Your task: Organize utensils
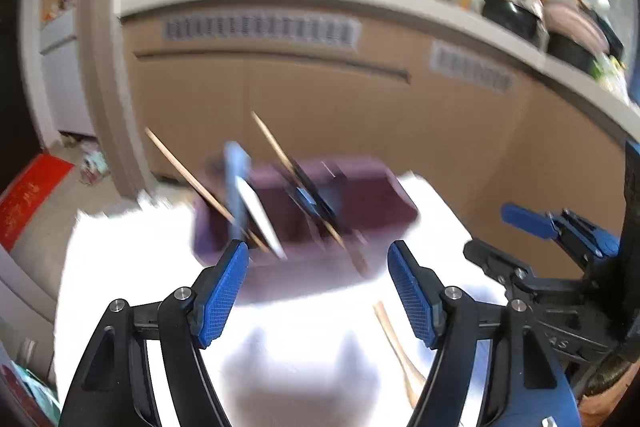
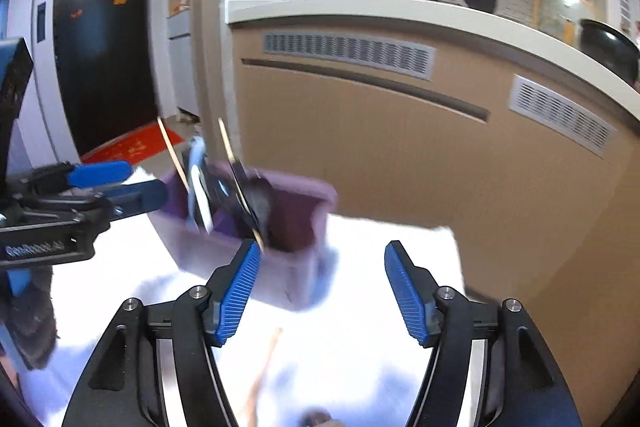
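A purple utensil box stands on the white table, blurred in both views. Wooden chopsticks, a blue-and-white utensil and dark utensils stick out of it at a slant. My left gripper is open just in front of the box, with nothing between its pads. A wooden spoon lies on the table under it. My right gripper is also open and empty, facing the box. The wooden spoon lies below it. The left gripper shows at the left edge.
Tan kitchen cabinets under a pale counter rise right behind the table. Black pots sit on the counter at the right. A door frame, a dark door and a red floor mat lie to the left.
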The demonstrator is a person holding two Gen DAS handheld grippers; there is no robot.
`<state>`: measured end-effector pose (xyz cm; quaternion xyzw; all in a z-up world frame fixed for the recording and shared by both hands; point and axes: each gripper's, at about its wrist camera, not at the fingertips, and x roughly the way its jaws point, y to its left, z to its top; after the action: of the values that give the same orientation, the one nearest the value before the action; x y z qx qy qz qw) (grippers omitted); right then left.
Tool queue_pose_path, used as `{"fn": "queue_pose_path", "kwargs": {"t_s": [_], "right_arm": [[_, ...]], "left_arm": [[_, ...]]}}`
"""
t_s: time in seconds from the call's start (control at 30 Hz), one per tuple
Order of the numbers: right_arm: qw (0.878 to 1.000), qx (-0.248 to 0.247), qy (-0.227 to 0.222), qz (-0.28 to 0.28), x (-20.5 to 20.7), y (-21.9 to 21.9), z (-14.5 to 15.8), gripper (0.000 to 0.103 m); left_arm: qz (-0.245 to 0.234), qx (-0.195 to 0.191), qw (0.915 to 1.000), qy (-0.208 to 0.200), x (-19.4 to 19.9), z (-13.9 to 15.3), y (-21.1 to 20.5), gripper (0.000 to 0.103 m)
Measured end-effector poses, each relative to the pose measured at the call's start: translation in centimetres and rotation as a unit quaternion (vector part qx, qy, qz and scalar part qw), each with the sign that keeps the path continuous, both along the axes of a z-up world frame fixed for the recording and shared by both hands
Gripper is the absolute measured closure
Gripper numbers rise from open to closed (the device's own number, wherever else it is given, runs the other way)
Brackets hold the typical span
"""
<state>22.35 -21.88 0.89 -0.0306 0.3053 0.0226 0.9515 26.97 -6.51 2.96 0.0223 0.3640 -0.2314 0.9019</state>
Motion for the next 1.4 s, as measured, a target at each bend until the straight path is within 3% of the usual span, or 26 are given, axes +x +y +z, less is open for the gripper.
{"fn": "queue_pose_path", "kwargs": {"t_s": [0.17,0.33,0.4,0.47,0.57,0.7,0.73,0.8,0.93,1.03,1.23,1.4], "right_arm": [[0.999,0.003,0.029,-0.036,-3.9,-2.2,-2.9,0.037],[0.995,0.041,0.053,-0.073,-6.9,-4.7,-5.6,0.037],[0.994,0.053,0.053,-0.081,-8.0,-5.5,-6.1,0.037],[0.994,0.053,0.051,-0.086,-8.9,-6.1,-6.3,0.037],[0.994,0.042,0.045,-0.092,-9.8,-6.5,-6.2,0.037],[0.994,0.038,0.044,-0.088,-10.1,-6.5,-6.2,0.037],[0.994,0.039,0.046,-0.087,-10.1,-6.5,-6.3,0.037],[0.994,0.041,0.051,-0.086,-9.9,-6.3,-6.4,0.037],[0.995,0.039,0.058,-0.074,-9.6,-5.4,-6.5,0.037],[0.995,0.033,0.068,-0.057,-9.2,-4.4,-6.6,0.037],[0.991,0.053,0.116,-0.026,-7.2,-2.1,-7.8,0.037],[0.987,0.057,0.141,-0.042,-4.5,-0.7,-9.2,0.038]], "left_arm": [[-0.058,0.032,0.9947,0.078,-2.0,-4.1,-4.6,0.034],[-0.04,0.058,0.9909,0.114,-0.3,-7.0,-7.9,0.036],[-0.027,0.066,0.9885,0.133,1.3,-8.3,-8.8,0.05],[-0.011,0.088,0.9868,0.136,2.1,-9.5,-9.7,0.057],[0.012,0.117,0.9843,0.132,3.0,-10.7,-10.4,0.062],[0.009,0.124,0.9852,0.118,2.8,-10.7,-10.9,0.068],[0.004,0.124,0.9856,0.114,2.7,-10.7,-11.1,0.071],[-0.013,0.126,0.9869,0.1,2.1,-10.7,-11.3,0.089],[-0.033,0.119,0.9896,0.075,0.3,-9.9,-10.5,0.092],[-0.033,0.103,0.9936,0.031,-1.9,-7.7,-8.6,0.092],[-0.014,0.05,0.9984,-0.021,-5.5,-3.2,-2.7,0.092],[0.002,0.022,0.9983,-0.055,-7.9,-1.4,1.6,0.092]]}}
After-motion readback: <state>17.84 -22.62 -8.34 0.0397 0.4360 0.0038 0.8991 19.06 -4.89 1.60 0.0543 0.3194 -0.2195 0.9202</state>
